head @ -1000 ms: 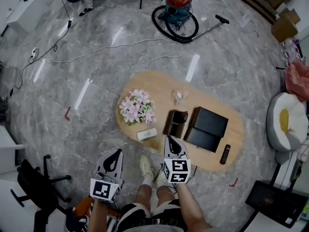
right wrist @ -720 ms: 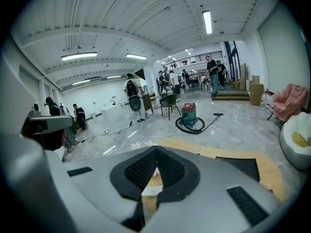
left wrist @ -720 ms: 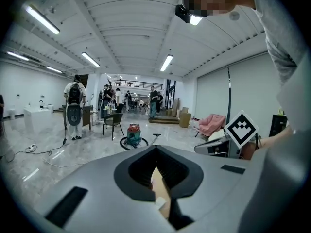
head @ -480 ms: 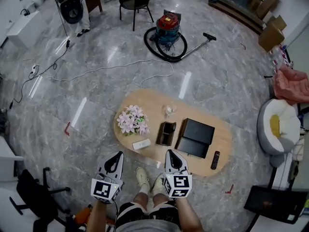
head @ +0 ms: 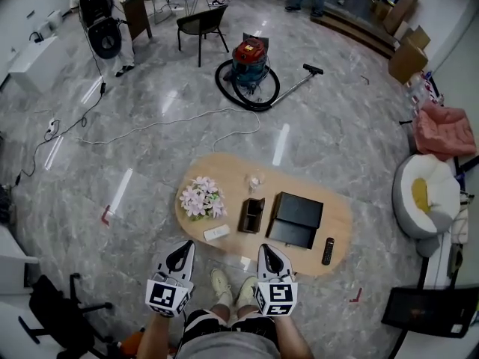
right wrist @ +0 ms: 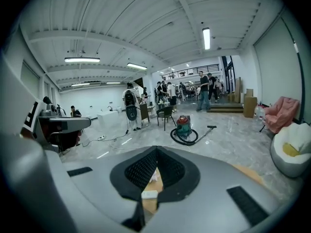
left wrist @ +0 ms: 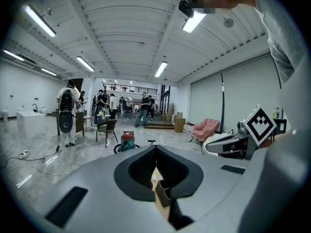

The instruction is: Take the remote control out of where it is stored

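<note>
Head view, with both gripper views. You hold the left gripper [head: 182, 246] and the right gripper [head: 268, 248] side by side at the near edge of the oval light-wood table [head: 338, 214], above it and touching nothing. In each gripper view the two jaws meet at the tip with nothing between them, so both are closed and empty.

The slim black remote control [head: 327, 250] lies flat on the bare wood near the table's right end, close to the near edge and apart from the dark open-topped storage box [head: 251, 215] at mid-table. It appears to be out of the box already. Whether the box holds another remote cannot be told from here.

Hazards from this position:
- Closed jaws brought down on the slim black remote control would probably push it, and it has little table left before the edge.
- A jaw catching the wall of the dark open-topped storage box could tip or drag it. It looks light and narrow.
- The small clear glass [head: 255, 180] just behind the box and the bunch of pink artificial flowers [head: 200, 199] to its left stand within a careless sweep.
- The flat black case [head: 296, 220] lies between box and remote, and may snag a low crossing.
</note>
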Motion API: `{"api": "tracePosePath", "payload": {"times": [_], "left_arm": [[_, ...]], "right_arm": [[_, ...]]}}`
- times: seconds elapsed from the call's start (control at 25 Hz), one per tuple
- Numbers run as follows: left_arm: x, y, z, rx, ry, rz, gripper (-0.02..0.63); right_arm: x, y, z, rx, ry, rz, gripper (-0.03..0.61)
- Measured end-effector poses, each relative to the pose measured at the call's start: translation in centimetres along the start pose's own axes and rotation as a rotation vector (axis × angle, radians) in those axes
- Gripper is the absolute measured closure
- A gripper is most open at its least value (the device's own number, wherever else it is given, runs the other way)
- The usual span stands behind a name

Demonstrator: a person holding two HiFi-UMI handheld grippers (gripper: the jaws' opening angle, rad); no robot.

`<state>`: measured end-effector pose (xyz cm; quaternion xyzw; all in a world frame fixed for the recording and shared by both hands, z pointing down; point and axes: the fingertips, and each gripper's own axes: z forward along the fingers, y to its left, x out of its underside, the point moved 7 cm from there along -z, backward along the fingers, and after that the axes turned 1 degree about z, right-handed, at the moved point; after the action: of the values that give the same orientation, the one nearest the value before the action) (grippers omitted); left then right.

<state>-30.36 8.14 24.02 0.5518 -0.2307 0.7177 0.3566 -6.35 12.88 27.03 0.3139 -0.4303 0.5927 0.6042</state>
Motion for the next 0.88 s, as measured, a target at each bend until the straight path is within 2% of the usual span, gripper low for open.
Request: {"api": "tracePosePath", "payload": {"times": [0.28, 0.56, 0.88], "left_arm": [[-0.3, -0.3, 1.3, 0.035, -0.017, 0.009, 0.607], [1.3, 0.0, 3.2, 0.062, 0.003, -0.007, 0.606], [4.2, 0.5, 5.8, 0.03, 0.036, -0.045, 0.606]], "right_arm": [[-0.3, -0.8, 0.3, 0.037, -0.002, 0.011, 0.569], [0.9, -2.3, 1.6, 0.078, 0.032, 0.02, 0.569], [2.7, -4.5, 5.9, 0.08, 0.061, 0.007, 0.569]]}}
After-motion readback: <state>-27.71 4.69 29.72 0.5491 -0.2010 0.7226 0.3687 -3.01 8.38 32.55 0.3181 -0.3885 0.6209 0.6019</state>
